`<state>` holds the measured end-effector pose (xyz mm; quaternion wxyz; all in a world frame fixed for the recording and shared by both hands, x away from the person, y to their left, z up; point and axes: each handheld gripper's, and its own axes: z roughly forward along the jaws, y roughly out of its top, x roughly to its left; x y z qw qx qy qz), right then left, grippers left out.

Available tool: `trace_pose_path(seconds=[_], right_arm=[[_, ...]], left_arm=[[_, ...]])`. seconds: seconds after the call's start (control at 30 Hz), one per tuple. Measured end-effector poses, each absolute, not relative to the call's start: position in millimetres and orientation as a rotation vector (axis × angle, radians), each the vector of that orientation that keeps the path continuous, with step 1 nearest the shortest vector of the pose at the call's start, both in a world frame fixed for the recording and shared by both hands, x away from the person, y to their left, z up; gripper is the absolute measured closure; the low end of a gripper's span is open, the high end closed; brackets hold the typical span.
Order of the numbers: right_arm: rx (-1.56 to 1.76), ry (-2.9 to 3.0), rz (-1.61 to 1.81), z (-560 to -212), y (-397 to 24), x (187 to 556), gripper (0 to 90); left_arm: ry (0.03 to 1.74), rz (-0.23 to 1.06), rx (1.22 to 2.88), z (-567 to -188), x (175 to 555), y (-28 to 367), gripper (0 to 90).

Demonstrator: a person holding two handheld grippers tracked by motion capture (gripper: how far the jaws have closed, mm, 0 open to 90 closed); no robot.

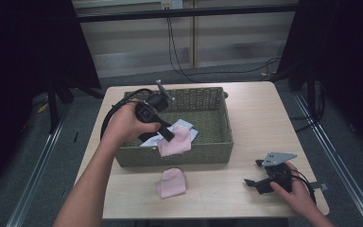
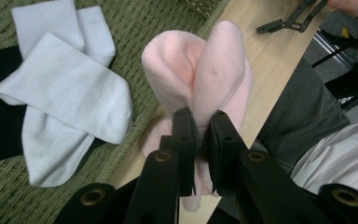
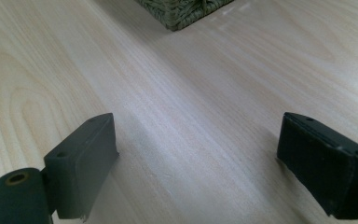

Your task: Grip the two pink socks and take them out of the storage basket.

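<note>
My left gripper [image 1: 170, 136] hangs over the front wall of the green woven basket [image 1: 217, 151], shut on a pink sock [image 1: 176, 143]. In the left gripper view the pink sock [image 2: 200, 70] is pinched between the jaws of that gripper [image 2: 200, 122] and droops over the basket's edge. White socks [image 2: 70, 93] and a black one [image 2: 0, 116] lie inside the basket. A second pink sock [image 1: 171, 182] lies on the table in front of the basket. My right gripper [image 1: 254, 173] rests at the table's front right, open, with only bare wood between its jaws [image 3: 196, 154].
The wooden table [image 1: 260, 123] has free room right of the basket. A corner of the basket [image 3: 186, 11] lies far ahead of the right gripper. Cables trail on the floor behind the table. The person's trouser leg [image 2: 303, 116] is below the table edge.
</note>
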<state>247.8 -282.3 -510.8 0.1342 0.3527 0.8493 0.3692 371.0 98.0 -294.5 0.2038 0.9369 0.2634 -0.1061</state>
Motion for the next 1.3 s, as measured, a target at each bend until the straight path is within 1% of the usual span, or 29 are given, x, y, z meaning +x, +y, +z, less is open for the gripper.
trace_pose_path(seconds=[0.53,0.8,0.83,0.87,0.9,0.93,1.0,1.17,1.3], right_arm=[[1.018,2.464,1.068,-511,-282,248,11.1],[1.018,2.464,1.068,-511,-283,248,11.1],[1.018,2.464,1.068,-511,-283,248,11.1],[1.018,2.464,1.068,-511,-283,248,11.1],[1.019,2.464,1.068,-511,-282,248,11.1],[1.019,2.464,1.068,-511,-282,248,11.1],[1.02,2.464,1.068,-511,-282,248,11.1],[1.018,2.464,1.068,-511,-282,248,11.1],[1.02,2.464,1.068,-511,-282,248,11.1]], left_arm=[[0.679,-0.298,2.625,-307,352,90,82.0],[0.617,-0.308,2.625,-318,337,84,81.1],[0.603,-0.311,2.62,-320,335,83,78.7],[0.575,-0.309,2.618,-323,335,83,74.0],[0.574,-0.293,2.611,-325,334,82,66.2],[0.56,-0.271,2.61,-327,334,83,60.6],[0.575,-0.256,2.596,-331,333,87,52.8],[0.595,-0.217,2.587,-340,330,99,45.2],[0.609,-0.176,2.588,-350,326,106,41.8]])
